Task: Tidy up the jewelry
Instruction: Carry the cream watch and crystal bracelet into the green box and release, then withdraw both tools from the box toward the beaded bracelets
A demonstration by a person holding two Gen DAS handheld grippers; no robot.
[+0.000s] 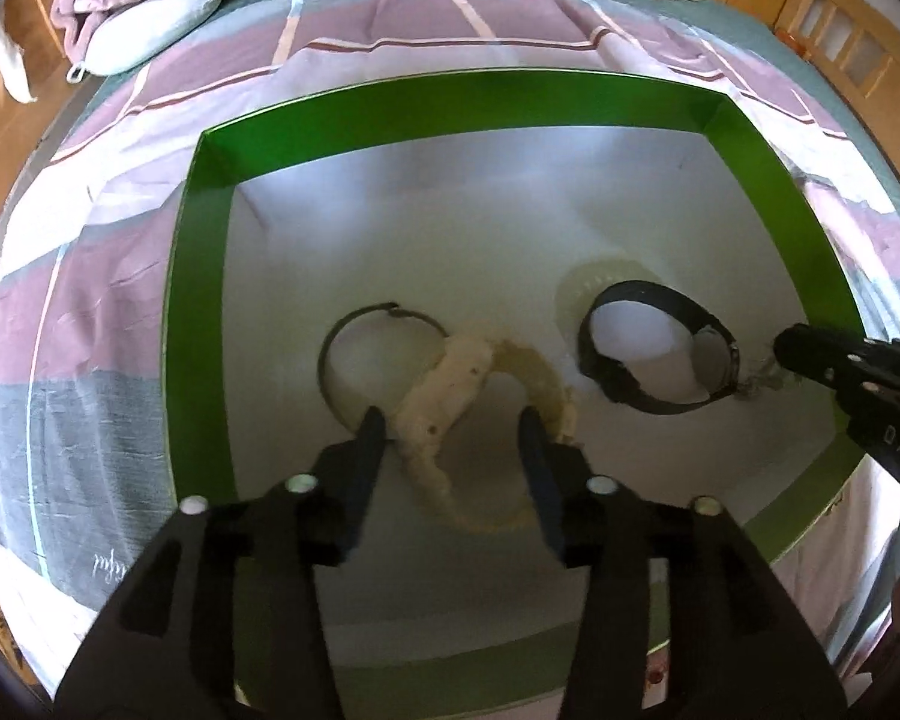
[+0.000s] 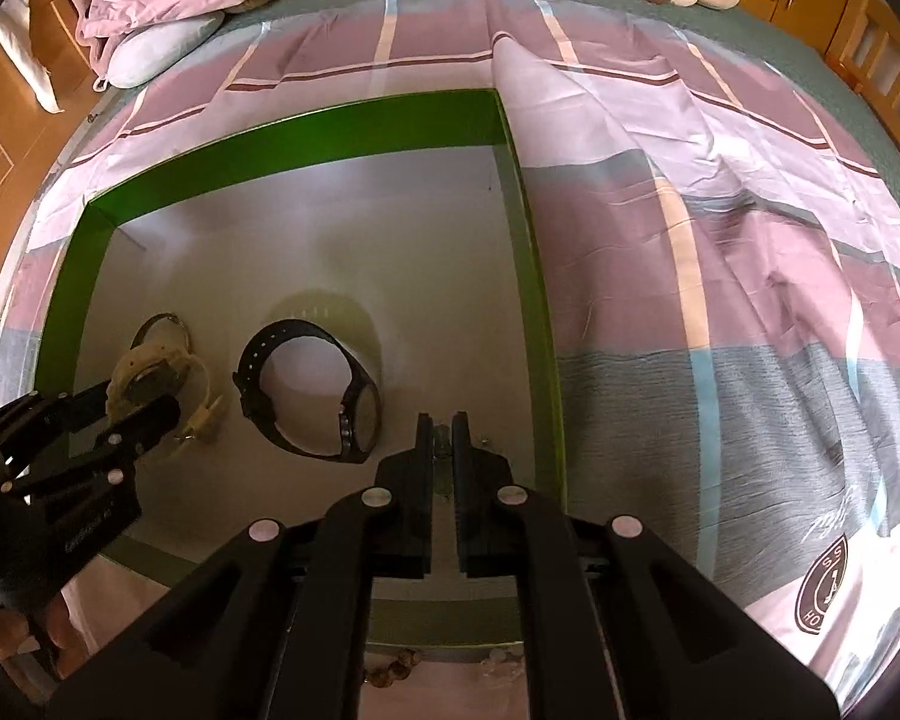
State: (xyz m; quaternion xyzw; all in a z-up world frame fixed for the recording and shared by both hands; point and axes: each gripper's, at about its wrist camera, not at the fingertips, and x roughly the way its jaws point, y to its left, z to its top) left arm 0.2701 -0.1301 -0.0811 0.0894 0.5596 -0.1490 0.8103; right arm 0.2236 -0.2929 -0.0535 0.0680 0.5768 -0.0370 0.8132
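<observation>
Left wrist: beige watch [image 1: 444, 384] between left gripper [image 1: 453, 426] fingers.

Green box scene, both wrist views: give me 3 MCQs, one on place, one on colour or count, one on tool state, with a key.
1. Where does the black watch lie?
A. On the bedspread outside the box
B. Inside the green box, right of the beige watch
C. On the pillow

2. How many watches lie in the box?
A. One
B. Two
C. Four

3. How does the left tool stand?
A. Open, fingers on either side of the beige watch's strap
B. Shut on the black watch
C. Outside the box, over the bedspread

Key: 1 B, the right wrist view shows it on the box's pale floor, right of the beige one. 2 B, one black and one beige; a thin dark bangle lies by the beige one. 3 A, the left wrist view shows a wide gap with the strap between the fingers.
</observation>
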